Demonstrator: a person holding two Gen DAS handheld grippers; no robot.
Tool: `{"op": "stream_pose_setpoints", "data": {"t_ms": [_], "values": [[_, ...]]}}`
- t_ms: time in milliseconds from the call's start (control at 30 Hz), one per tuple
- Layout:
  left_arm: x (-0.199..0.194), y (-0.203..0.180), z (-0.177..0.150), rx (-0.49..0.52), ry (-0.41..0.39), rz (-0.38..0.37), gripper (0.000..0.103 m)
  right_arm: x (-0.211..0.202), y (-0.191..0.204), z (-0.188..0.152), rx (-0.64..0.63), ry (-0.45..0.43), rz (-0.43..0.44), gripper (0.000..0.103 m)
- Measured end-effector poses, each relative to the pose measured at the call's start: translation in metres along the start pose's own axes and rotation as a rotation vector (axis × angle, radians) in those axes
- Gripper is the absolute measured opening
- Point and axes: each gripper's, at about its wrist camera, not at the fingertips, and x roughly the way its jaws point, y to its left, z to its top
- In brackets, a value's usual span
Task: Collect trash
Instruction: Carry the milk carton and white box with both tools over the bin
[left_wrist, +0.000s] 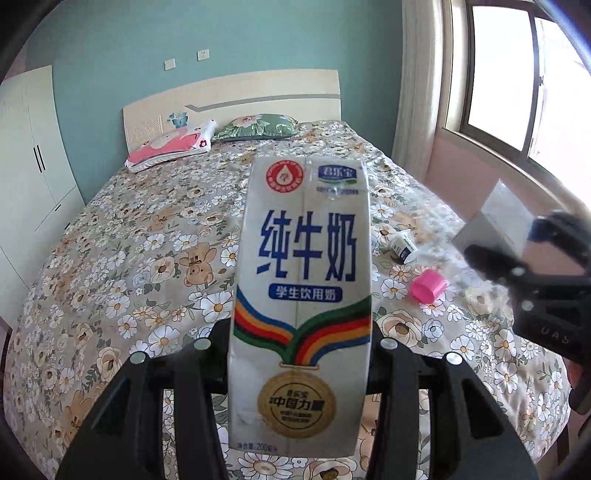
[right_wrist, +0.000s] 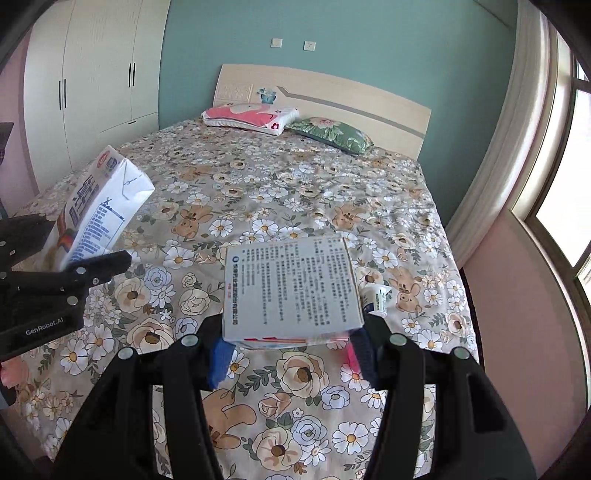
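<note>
A white milk carton (left_wrist: 301, 280) with blue lettering stands upright between the fingers of my left gripper (left_wrist: 300, 332), which is shut on its sides above the bed. In the right wrist view the same carton (right_wrist: 99, 210) tilts at the left in the left gripper (right_wrist: 74, 247). My right gripper (right_wrist: 291, 332) is shut on a flat grey box (right_wrist: 291, 288) covered in small print, held over the bedspread. On the bed lie a small white bottle (left_wrist: 404, 247) and a pink cap (left_wrist: 428, 286). The bottle (right_wrist: 375, 299) shows beside the box.
A floral bedspread (right_wrist: 280, 192) covers the bed. Two pillows, one pink (right_wrist: 251, 116) and one green (right_wrist: 330, 134), lie against the headboard (right_wrist: 332, 96). A white wardrobe (right_wrist: 96, 77) stands at the left, and a window (left_wrist: 517, 81) with a pink wall below at the right.
</note>
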Motion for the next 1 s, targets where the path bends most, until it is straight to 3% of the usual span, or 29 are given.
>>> {"op": "stream_pose_setpoints", "data": {"t_ms": [233, 333, 500, 667, 833, 1000], "values": [[-0.128, 0.016, 0.000, 0.007, -0.097, 0.086, 0.048, -0.134, 0.024, 0.020, -0.028, -0.105, -0.020, 0.056], [-0.176, 0.025, -0.004, -0.030, -0.095, 0.106, 0.048, -0.191, 0.038, 0.022, -0.044, -0.150, -0.031, 0.056], [-0.257, 0.035, -0.018, -0.061, -0.130, 0.151, 0.048, -0.280, 0.061, 0.015, -0.080, -0.217, -0.036, 0.056], [-0.328, 0.041, -0.038, -0.097, -0.151, 0.150, 0.048, -0.354, 0.083, -0.005, -0.115, -0.256, -0.061, 0.056], [-0.373, 0.042, -0.068, -0.098, -0.116, 0.100, 0.048, -0.407, 0.100, -0.038, -0.145, -0.271, -0.055, 0.056], [-0.395, 0.037, -0.105, -0.049, -0.103, 0.105, 0.048, -0.440, 0.108, -0.078, -0.160, -0.275, -0.018, 0.056]]}}
